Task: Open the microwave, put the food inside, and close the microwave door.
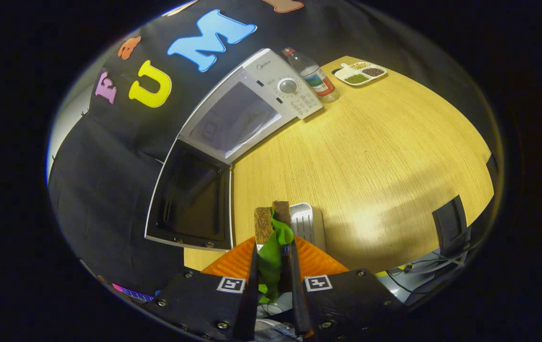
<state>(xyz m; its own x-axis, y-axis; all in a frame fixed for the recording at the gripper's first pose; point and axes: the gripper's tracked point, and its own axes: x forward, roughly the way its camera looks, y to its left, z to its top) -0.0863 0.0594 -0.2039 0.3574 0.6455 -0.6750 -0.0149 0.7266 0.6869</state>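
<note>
Tool (273, 237): gripping the green food (273, 251) between its 2 fingers.
Microwave (251, 109): sitting beyond the tool, door (190, 199) hanging open.

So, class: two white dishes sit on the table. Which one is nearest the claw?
The small white ridged dish, just beyond the claw, which is shut on green toy food. The other, a divided tray holding grains, sits far off beside the bottle.
</note>
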